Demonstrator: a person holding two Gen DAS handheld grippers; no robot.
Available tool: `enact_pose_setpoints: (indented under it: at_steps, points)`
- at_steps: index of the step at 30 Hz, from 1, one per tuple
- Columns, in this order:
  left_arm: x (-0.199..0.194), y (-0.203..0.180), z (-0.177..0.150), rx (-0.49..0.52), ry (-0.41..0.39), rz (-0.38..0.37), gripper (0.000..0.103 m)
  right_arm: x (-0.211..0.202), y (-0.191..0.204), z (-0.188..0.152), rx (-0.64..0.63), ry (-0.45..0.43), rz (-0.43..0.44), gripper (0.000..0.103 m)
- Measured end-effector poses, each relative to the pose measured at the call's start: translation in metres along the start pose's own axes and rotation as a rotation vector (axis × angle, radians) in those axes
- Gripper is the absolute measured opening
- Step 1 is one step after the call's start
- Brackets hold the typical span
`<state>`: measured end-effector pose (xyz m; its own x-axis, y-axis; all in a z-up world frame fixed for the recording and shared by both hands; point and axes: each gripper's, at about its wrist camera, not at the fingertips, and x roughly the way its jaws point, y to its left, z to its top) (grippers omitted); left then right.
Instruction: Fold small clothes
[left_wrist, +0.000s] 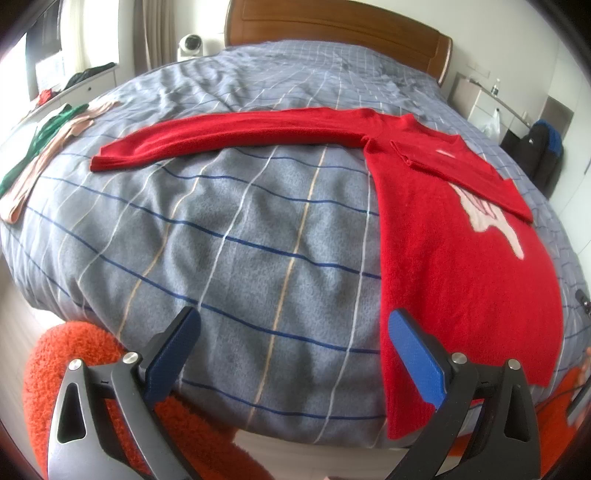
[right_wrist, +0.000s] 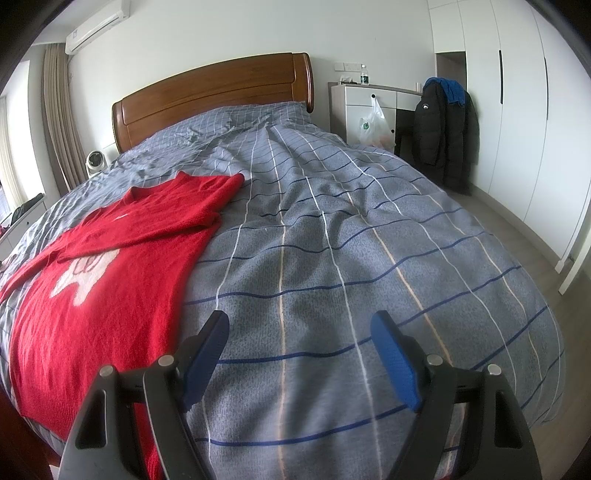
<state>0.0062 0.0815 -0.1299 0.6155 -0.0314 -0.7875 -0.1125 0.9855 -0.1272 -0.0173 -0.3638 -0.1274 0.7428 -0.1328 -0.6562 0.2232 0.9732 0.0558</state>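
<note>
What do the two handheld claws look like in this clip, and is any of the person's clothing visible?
Both match. The left claw and right claw each have two flat rectangular fingers faced with blue textured pads, on black angular arms with triangular cutouts and round silver pivot bolts. No cables or markings show. Fuzzy orange fabric below the left claw may be clothing; I cannot tell.

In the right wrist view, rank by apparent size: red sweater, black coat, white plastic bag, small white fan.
1. red sweater, though closest to camera
2. black coat
3. white plastic bag
4. small white fan
</note>
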Motion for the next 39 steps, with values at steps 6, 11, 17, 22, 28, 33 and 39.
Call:
enact_pose_setpoints:
  at_steps: [6,11,17,22,28,33,39]
  points:
    - [0.002,0.0,0.0,0.002,0.007,-0.001,0.102,0.0,0.0,0.0,0.0,0.0,0.0,0.079]
    - [0.002,0.0,0.0,0.001,0.008,-0.001,0.102,0.0,0.0,0.0,-0.001,0.001,0.0,0.078]
    - [0.003,-0.001,-0.001,0.004,0.015,-0.006,0.102,0.0,-0.001,0.0,0.0,0.002,0.0,0.078]
    - [0.001,0.005,0.005,-0.022,0.042,-0.047,0.102,0.0,-0.002,-0.001,0.006,0.002,0.0,0.079]
    - [-0.019,0.057,0.061,-0.117,-0.01,-0.118,0.102,0.001,-0.008,-0.002,0.023,0.001,-0.002,0.078]
    - [0.001,0.129,0.112,-0.218,0.034,-0.084,0.102,0.0,-0.008,-0.001,0.023,-0.001,0.001,0.078]
    - [0.045,0.199,0.14,-0.416,0.041,0.049,0.102,0.001,-0.007,-0.002,0.019,0.007,0.0,0.079]
